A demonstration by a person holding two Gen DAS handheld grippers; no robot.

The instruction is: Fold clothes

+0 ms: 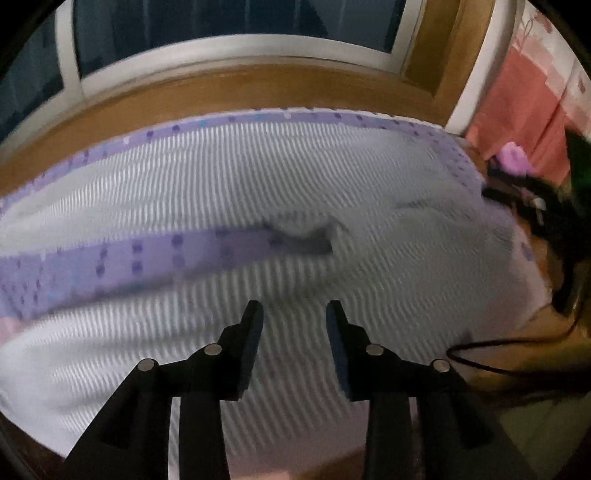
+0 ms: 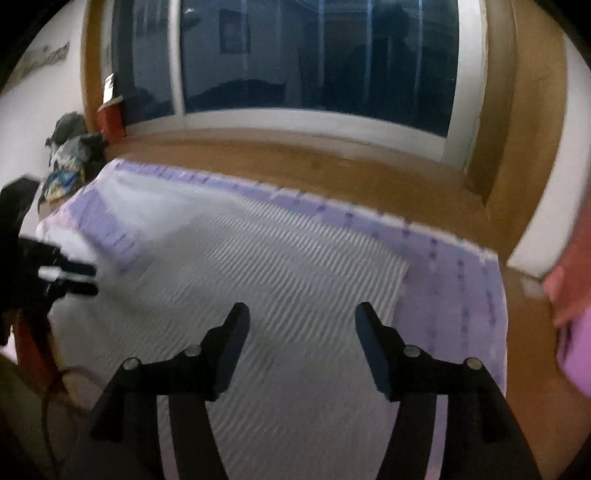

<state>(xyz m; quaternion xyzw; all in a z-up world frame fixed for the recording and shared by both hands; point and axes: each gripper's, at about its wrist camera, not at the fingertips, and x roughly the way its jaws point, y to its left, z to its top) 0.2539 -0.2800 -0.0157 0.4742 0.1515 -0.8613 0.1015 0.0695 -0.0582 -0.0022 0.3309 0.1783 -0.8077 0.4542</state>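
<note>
While blurred in both views, still legible: white ribbed cloth (image 1: 258,177) with purple dotted border spread over a brown wooden surface (image 1: 229,86), reaching close to its far edge under the window (image 1: 229,22). Folded over once, with a purple border band (image 1: 129,258) crossing the middle of the cloth in the left wrist view and a small rumple (image 1: 314,236) at the band's right end. Left gripper (image 1: 294,314) above the near part of the cloth, jaws moderately apart, nothing between them, contact with the fabric impossible to tell. Right gripper (image 2: 301,314) likewise over the cloth (image 2: 258,266) near its right purple border (image 2: 461,295), jaws wide apart, holding nothing. Seen from the right wrist view, the other gripper (image 2: 70,275) at the cloth's left edge, too smeared to read. Black cable (image 1: 498,354) looping on the surface just beside the cloth's right edge. Red-orange fabric (image 1: 524,107) and a small purple object (image 1: 511,157) past the far right corner. Pile of dark and patterned clothes (image 2: 70,155) plus a red container (image 2: 110,120) at the far left corner, by the wall. Pink-purple blur (image 2: 576,332) at the right rim of the right wrist view, not identifiable.
</note>
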